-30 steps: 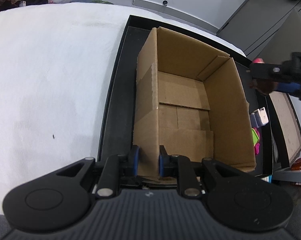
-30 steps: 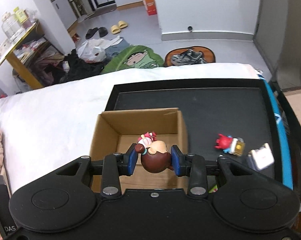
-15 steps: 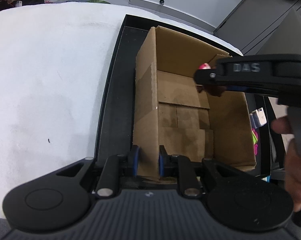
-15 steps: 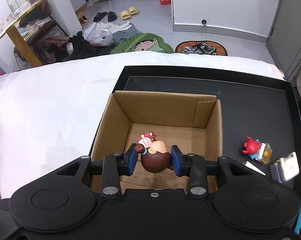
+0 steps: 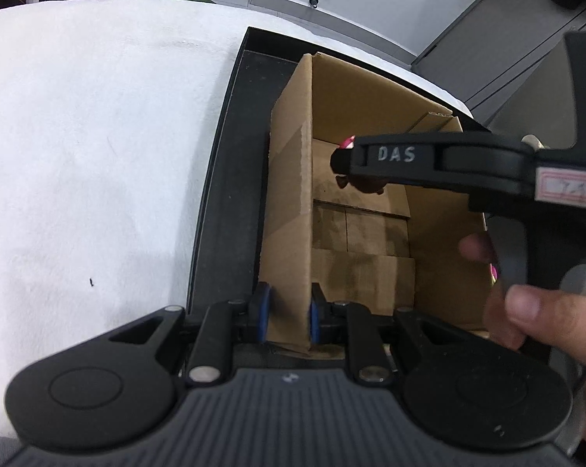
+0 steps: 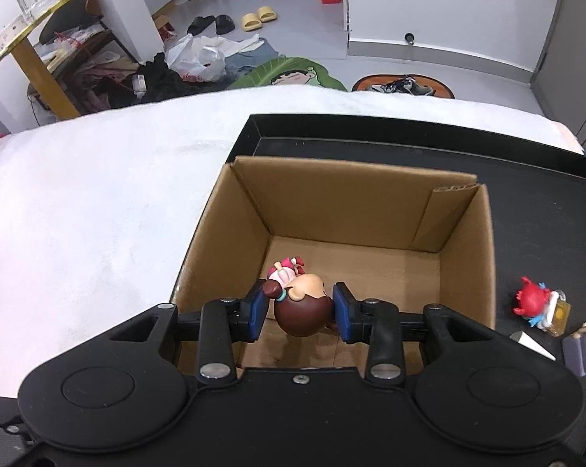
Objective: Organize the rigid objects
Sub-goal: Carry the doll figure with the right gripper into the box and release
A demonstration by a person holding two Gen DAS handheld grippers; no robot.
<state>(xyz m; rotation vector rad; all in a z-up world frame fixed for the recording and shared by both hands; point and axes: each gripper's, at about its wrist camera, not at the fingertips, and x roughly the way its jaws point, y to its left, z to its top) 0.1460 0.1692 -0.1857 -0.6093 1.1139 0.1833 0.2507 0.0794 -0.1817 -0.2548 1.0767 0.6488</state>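
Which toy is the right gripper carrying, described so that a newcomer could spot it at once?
Start at the black tray on the white cloth, then the open cardboard box standing in it. Over the box, the right gripper is shut on a small doll figure. Its big brown-haired head and pink outfit set it apart from the red crab toy lying outside the box.

The box (image 6: 343, 214) is matt brown cardboard. The doll (image 6: 300, 307) looks like glossy smooth plastic. At nine o'clock, the white cloth (image 6: 98, 194) looks soft, slightly rough.
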